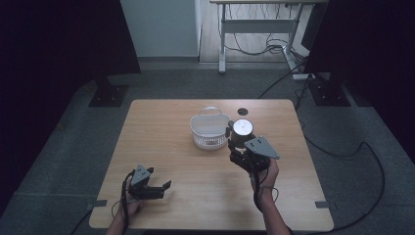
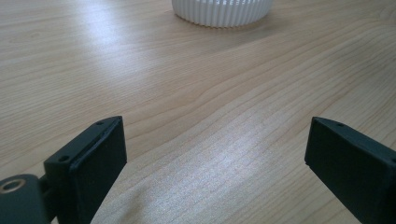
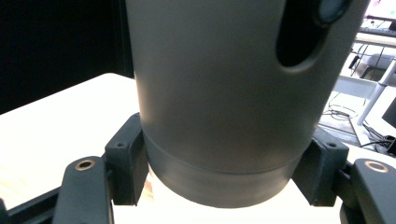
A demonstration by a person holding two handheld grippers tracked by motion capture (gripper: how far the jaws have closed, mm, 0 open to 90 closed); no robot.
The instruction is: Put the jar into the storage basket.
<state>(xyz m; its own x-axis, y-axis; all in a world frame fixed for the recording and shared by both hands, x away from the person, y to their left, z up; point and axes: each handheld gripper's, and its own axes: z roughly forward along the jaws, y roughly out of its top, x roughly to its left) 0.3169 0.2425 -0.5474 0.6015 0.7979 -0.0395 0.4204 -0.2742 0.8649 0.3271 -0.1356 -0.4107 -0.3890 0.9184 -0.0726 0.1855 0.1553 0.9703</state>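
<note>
Now my right gripper [image 1: 238, 143] clamped on a dark cup [image 1: 242, 131], basket [image 1: 209, 130] at its nine o'clock, my left gripper [image 1: 164, 188] wide open, empty, over the table [image 1: 171, 147].

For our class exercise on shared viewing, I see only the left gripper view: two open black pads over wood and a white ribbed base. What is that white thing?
Observer: A white basket with a handle, standing near the middle of the table.
Operator: Where is the other claw?
Observer: The right claw is just right of the basket, raised above the table.
Operator: Is it holding anything?
Observer: Yes, it is shut on a dark grey cylinder with a pale round top, gripped near its lower end.
</note>
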